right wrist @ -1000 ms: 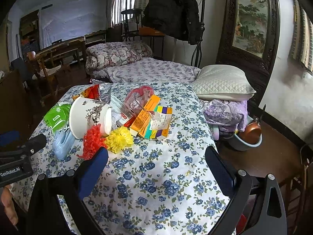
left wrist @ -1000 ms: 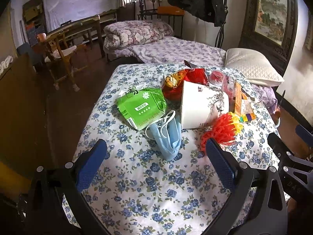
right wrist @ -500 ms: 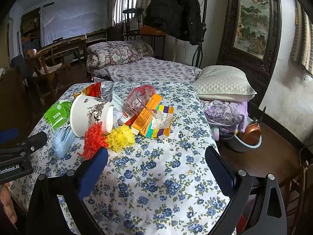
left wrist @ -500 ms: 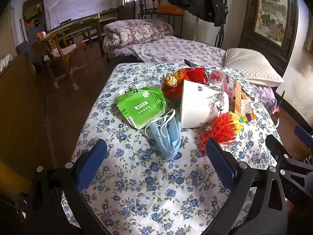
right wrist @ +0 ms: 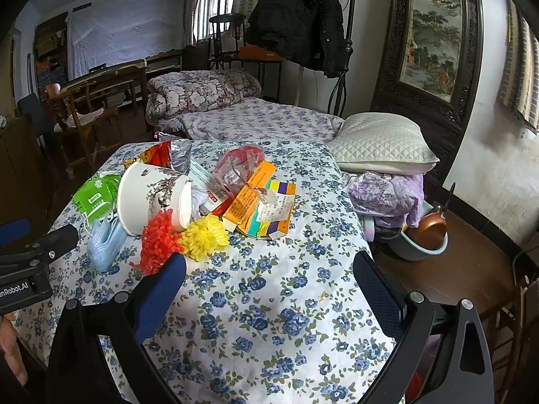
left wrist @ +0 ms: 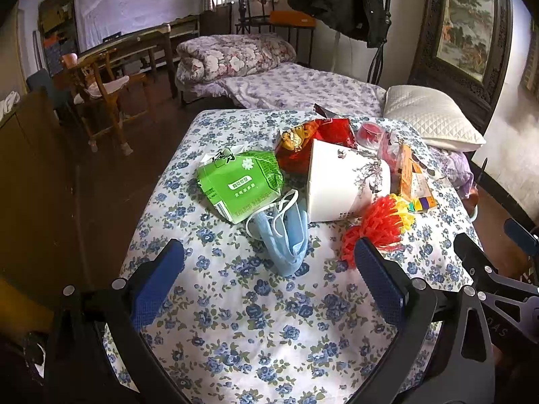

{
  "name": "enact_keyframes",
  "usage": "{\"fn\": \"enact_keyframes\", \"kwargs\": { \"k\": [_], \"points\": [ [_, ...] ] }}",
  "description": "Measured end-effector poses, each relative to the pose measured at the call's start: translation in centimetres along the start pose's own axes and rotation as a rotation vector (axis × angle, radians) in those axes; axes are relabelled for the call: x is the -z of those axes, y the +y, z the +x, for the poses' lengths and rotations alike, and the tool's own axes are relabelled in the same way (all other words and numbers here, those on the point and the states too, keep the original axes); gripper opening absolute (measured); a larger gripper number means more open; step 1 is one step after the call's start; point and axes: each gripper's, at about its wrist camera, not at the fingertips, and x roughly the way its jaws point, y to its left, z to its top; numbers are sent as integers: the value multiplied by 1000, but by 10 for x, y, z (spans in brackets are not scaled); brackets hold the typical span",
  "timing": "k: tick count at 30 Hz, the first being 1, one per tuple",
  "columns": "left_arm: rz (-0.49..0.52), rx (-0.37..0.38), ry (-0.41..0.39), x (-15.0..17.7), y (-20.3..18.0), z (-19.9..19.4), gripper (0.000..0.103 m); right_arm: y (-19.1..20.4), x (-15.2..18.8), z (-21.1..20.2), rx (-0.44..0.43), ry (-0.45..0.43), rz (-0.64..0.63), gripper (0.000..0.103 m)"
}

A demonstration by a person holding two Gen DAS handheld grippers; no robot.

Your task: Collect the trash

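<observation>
Trash lies heaped on a table under a blue-flowered cloth (left wrist: pixel 269 320). A white paper bucket (left wrist: pixel 343 181) lies on its side, with a green tissue pack (left wrist: pixel 239 181) to its left and blue face masks (left wrist: pixel 286 235) in front. Behind it sits a red snack bag (left wrist: pixel 320 138). Red and yellow foam nets (right wrist: pixel 182 239) rest by the bucket (right wrist: pixel 151 198); orange and coloured medicine boxes (right wrist: pixel 259 205) lie to its right. My left gripper (left wrist: pixel 269 276) hovers open short of the masks. My right gripper (right wrist: pixel 269 282) is open over bare cloth, nothing held.
A bed with a rolled floral quilt (left wrist: pixel 232 57) stands behind the table. A white pillow (right wrist: pixel 380 144) and purple cloth (right wrist: pixel 387 195) lie at the right. A basin with a copper pot (right wrist: pixel 427 235) sits on a bench. Wooden chair (left wrist: pixel 101 91) at the left.
Both views have shifted only slightly, with the right gripper edging a little closer to the pile. Both stay open and the trash has not moved.
</observation>
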Motion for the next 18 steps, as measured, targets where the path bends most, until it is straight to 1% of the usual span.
{"fn": "enact_keyframes", "kwargs": {
  "k": [18],
  "points": [
    [2,-1,1,0,-1,0,96,-1,0,0,1,2,2,97]
  ]
}}
